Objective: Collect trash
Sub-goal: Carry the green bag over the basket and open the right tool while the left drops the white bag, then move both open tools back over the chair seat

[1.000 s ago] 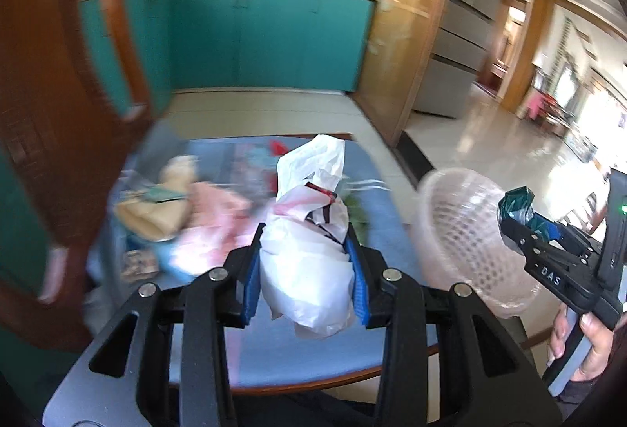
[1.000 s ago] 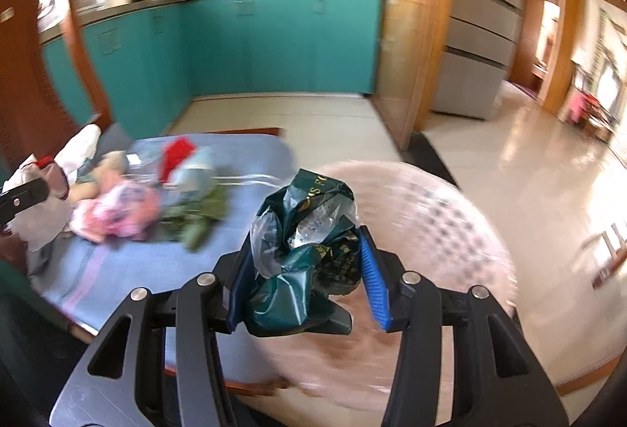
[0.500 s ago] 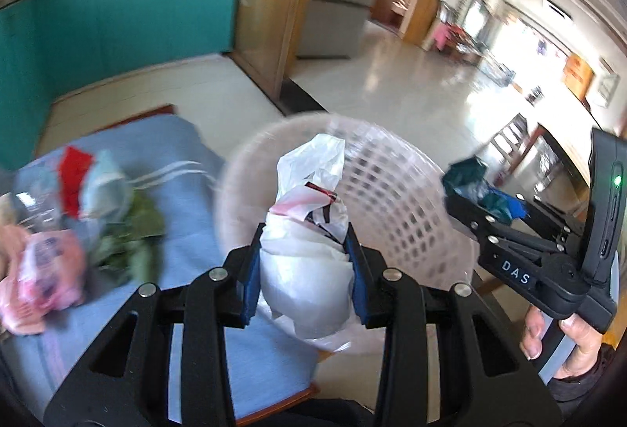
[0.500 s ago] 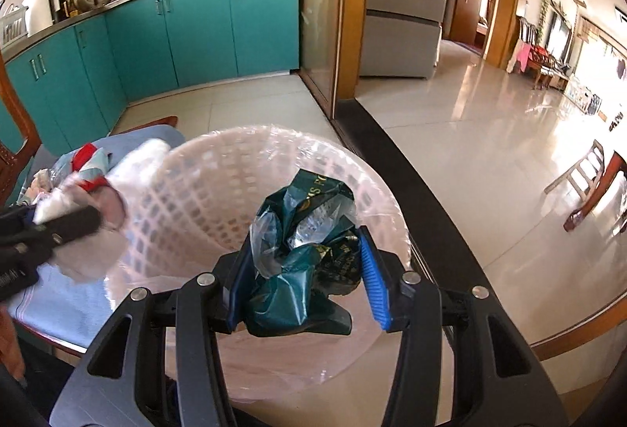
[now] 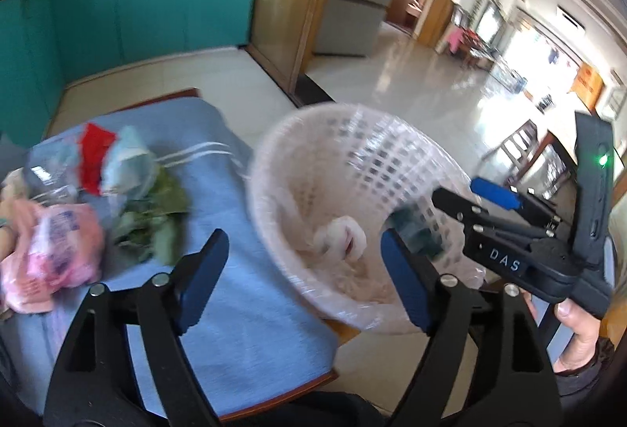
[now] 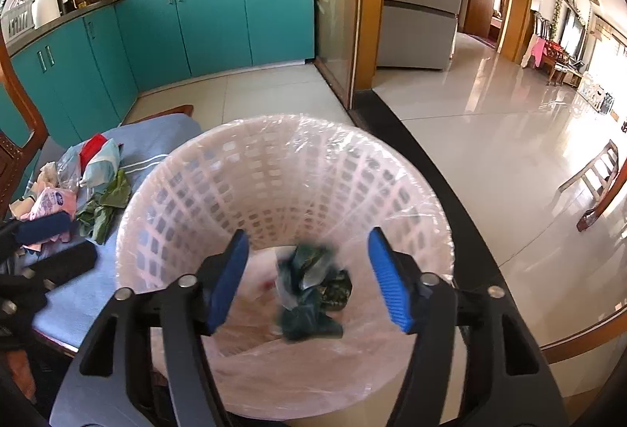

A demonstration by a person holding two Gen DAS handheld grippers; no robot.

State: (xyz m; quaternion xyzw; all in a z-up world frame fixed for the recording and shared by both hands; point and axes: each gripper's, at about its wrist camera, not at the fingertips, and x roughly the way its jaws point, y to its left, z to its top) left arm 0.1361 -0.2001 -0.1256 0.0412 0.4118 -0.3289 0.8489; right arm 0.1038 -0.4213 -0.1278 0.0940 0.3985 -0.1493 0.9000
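A pale pink lattice waste basket with a clear liner stands beside a chair. A white bag lies in it, and a crumpled dark green wrapper lies beside it in the right wrist view. My left gripper is open and empty over the basket's near rim. My right gripper is open and empty above the basket; it also shows in the left wrist view. More trash lies on the chair's blue cushion: a pink packet, green leaves, a red and pale blue wrapper.
The teal kitchen cabinets stand behind the chair. A wooden chair back rises at the left. A glass door with a wooden frame stands behind the basket. Glossy tiled floor stretches to the right.
Both grippers have opened. The white bag dropped from my left gripper and the green wrapper dropped from my right gripper into the basket.
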